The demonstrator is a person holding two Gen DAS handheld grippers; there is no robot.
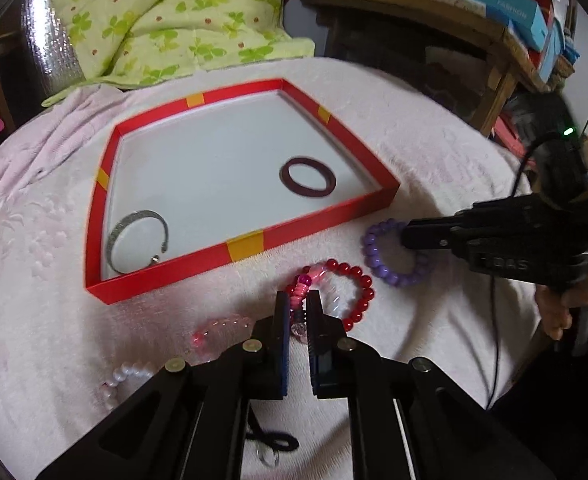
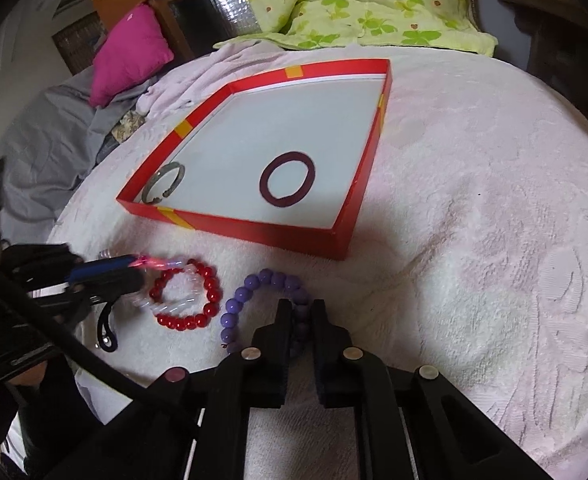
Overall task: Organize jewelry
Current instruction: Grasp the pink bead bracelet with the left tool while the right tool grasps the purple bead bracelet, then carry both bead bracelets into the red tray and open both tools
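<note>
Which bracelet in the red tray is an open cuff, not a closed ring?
The silver bracelet in the red tray's near left corner: its band has a gap. The dark maroon bangle is an unbroken ring.

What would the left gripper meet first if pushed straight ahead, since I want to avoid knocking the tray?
Probably the near red wall of the tray, just past the pink bracelet pinched in the left gripper; depth is hard to judge.
</note>
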